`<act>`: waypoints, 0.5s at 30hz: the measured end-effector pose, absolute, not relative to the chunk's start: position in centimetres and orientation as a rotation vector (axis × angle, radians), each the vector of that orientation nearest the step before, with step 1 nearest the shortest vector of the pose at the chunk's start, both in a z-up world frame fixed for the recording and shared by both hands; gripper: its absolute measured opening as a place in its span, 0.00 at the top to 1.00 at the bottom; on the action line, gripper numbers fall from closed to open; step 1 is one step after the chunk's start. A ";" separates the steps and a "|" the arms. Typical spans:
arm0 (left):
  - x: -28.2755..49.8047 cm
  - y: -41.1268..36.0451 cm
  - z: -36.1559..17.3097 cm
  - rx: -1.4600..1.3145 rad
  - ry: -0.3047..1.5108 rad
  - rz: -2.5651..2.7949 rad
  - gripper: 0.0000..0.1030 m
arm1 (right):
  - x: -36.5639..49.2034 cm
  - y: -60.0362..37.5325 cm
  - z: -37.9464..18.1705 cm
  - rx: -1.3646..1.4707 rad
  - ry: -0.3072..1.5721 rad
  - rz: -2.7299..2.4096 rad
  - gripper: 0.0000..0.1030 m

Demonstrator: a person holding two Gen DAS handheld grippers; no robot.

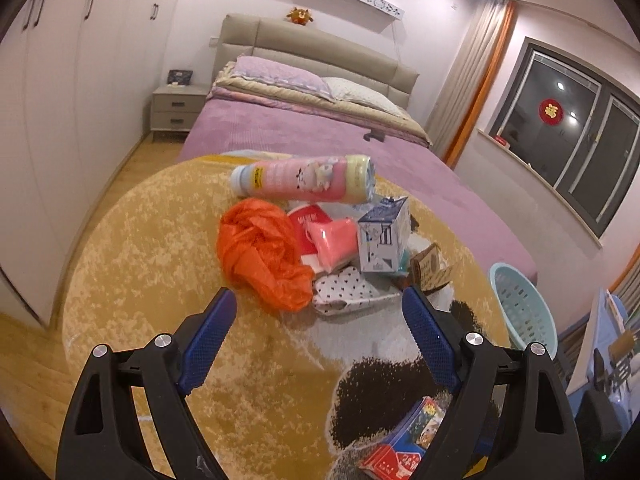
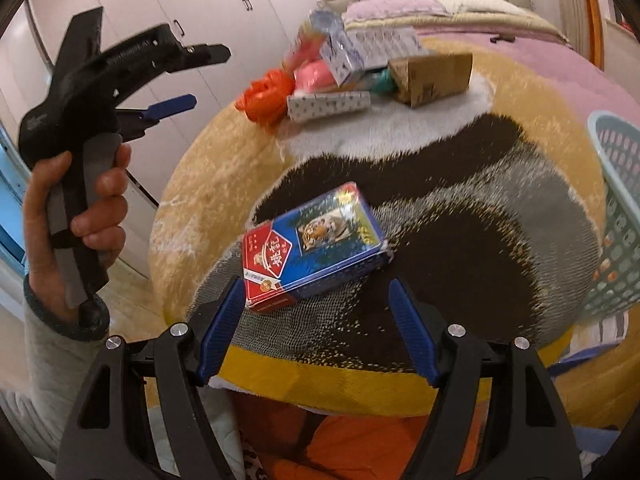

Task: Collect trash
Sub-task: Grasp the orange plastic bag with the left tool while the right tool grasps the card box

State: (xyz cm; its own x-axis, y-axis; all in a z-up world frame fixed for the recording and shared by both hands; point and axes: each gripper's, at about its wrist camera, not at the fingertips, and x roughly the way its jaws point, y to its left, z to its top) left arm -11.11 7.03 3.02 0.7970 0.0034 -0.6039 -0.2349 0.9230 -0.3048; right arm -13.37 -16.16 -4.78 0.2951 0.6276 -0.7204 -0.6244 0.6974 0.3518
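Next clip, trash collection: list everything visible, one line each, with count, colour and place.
Round rug: one, yellow with black and white, floor.
Bottle: one, pink, lying at the pile's far edge.
Plastic bag: one, orange, pile's left.
Carton: one, white-blue, in the pile.
Cardboard box: one, brown, pile's right.
Tiger box: one, blue-red, alone on the rug.
Basket: one, pale teal, right of the rug.
Bed: one, purple cover, behind.
Nightstand: one, grey, beside the bed.
Left claw: open.
Right claw: open, near the tiger box.
Left hand: gripping the handle.
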 end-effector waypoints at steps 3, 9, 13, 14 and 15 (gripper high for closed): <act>-11.1 7.4 2.7 -0.381 0.645 0.140 0.20 | -12.9 -15.3 -4.9 0.021 0.981 0.837 0.32; -11.7 9.8 2.0 -0.422 0.643 0.191 0.20 | -10.9 -11.9 -4.8 0.017 1.017 0.823 0.28; -11.8 11.2 1.5 -0.430 0.651 0.216 0.20 | -10.8 -8.6 -4.4 -0.062 0.979 0.746 0.22; -11.8 11.4 1.3 -0.426 0.652 0.222 0.20 | -10.9 -8.0 -4.6 -0.083 0.977 0.724 0.22; -11.7 11.6 1.2 -0.423 0.654 0.227 0.20 | -11.3 -7.4 -4.6 -0.118 0.955 0.692 0.22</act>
